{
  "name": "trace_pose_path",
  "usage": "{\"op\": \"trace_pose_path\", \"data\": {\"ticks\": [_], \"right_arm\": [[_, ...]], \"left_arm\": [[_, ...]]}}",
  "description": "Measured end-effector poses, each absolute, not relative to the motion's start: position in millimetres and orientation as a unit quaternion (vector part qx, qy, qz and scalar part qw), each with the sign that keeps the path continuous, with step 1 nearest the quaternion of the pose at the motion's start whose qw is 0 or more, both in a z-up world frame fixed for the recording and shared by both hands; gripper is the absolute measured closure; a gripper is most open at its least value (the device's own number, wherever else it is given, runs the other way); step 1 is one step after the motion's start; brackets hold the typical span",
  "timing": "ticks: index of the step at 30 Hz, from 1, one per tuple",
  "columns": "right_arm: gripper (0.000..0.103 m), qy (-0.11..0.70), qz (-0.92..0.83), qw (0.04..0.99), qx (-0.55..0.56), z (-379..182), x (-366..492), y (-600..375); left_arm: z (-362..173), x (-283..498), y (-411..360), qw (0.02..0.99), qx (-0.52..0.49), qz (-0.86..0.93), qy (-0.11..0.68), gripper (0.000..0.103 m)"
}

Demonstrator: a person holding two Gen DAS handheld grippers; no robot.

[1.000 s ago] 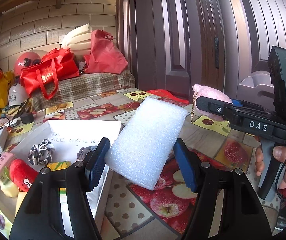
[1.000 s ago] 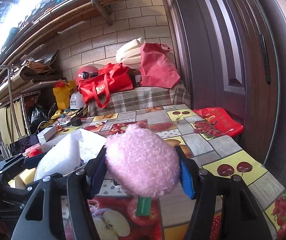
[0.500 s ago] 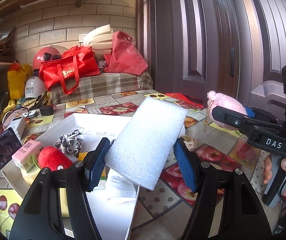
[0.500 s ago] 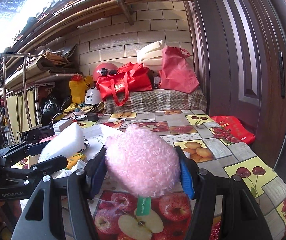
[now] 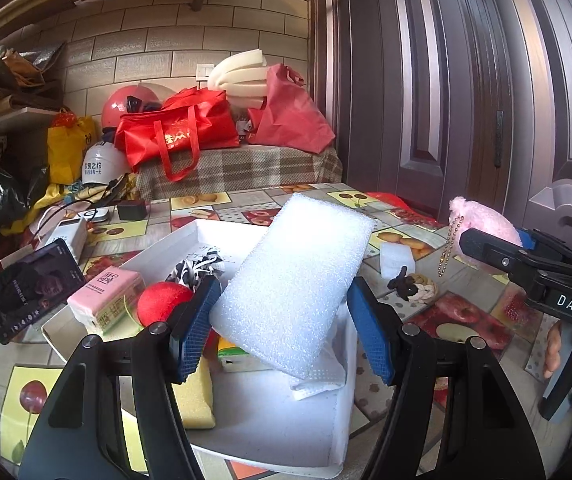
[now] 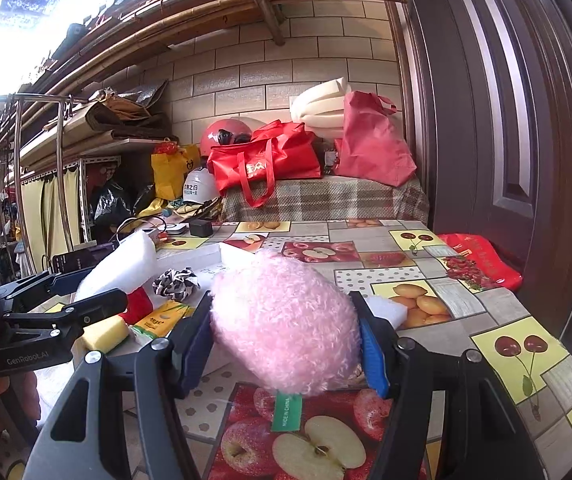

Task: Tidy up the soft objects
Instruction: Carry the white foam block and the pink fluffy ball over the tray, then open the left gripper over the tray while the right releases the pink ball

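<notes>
The left gripper [image 5: 282,328] pinches a white rectangular foam block [image 5: 294,288] between its fingers, the block's long axis slanting away up-right, directly over the open white cardboard box [image 5: 338,432] on the worktop, nearer than the right gripper [image 6: 286,344], whose fingers pinch a fluffy pink plush toy [image 6: 284,320] just beside the box.

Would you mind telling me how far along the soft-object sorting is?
Done: red ball, tissue pack and yellow sponge lie in the white box. In hand: left gripper holds the foam block; right gripper holds the pink plush. Left: small foam piece on the table.
</notes>
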State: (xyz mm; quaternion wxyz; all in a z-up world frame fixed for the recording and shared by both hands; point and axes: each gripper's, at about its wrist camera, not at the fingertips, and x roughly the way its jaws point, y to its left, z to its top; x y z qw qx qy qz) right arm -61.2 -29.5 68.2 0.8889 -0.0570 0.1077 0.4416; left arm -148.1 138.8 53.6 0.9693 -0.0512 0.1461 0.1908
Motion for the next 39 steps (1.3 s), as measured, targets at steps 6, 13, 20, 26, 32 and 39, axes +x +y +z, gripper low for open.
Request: {"op": "trace_pose_path", "data": {"ticks": [6,13,20,26,32,39], "right_arm": [[0.039,0.112,0.448,0.885,-0.060,68.2,-64.6,-16.9],[0.039,0.124,0.461,0.876,-0.069,65.4,-67.8,3.4],[0.039,0.140,0.475,0.865,-0.076,59.0,-63.9,29.8],[0.039,0.140,0.484,0.858,-0.098,55.2,-67.3,54.9],[0.039,0.134,0.504,0.843,-0.131,52.8,-76.2,77.6],[0.039,0.147,0.510,0.831,-0.165,47.8,-72.4,106.2]], "left_arm": [[52.5,-145.6,139.6,0.969,-0.041,0.192,0.151,0.037],[50.8,-145.8,156.1,0.964,-0.036,0.215,0.156,0.037],[49.0,-142.8,182.2,0.956,-0.036,0.243,0.160,0.037],[48.1,-135.7,201.2,0.953,-0.038,0.256,0.159,0.037],[46.5,-125.7,216.2,0.951,-0.052,0.252,0.172,0.037],[45.3,-117.9,224.2,0.947,-0.059,0.256,0.183,0.037]]}}
